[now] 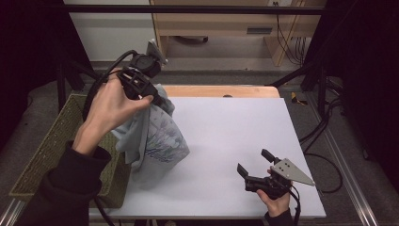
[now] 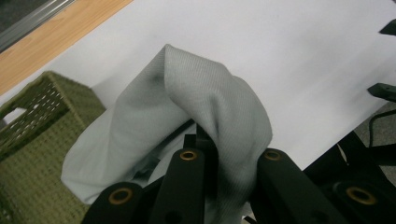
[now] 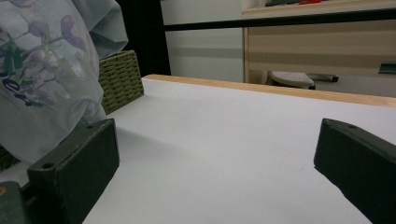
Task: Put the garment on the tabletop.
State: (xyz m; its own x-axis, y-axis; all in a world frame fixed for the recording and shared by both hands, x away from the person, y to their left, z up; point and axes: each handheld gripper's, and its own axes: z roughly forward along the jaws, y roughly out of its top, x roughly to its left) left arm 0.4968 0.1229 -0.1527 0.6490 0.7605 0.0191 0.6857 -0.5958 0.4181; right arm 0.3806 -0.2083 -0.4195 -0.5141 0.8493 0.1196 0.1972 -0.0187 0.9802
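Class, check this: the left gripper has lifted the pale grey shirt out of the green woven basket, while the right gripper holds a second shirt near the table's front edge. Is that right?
Not quite. The right gripper holds nothing: in the right gripper view its jaws stand apart over the white table. As stated, the left gripper holds the shirt up beside the green woven basket.

You are looking at a soft knit cloth shirt (image 1: pixel 157 136) — matt, pale grey-blue, finely ribbed up close, with a flat printed flower pattern. The basket (image 1: pixel 51 146) beside it is showing coarse woven fibre, olive green, rough and open in its weave. The table (image 1: pixel 235 141) is presenting a smooth, matt white top with a strip of light wood along its far edge. Your left gripper (image 2: pixel 205 140) is showing black matt plastic jaws with small brassy metal rivets — your right gripper (image 1: pixel 256 165) is carrying the same dull black plastic and a grey, smooth metal-looking plate.
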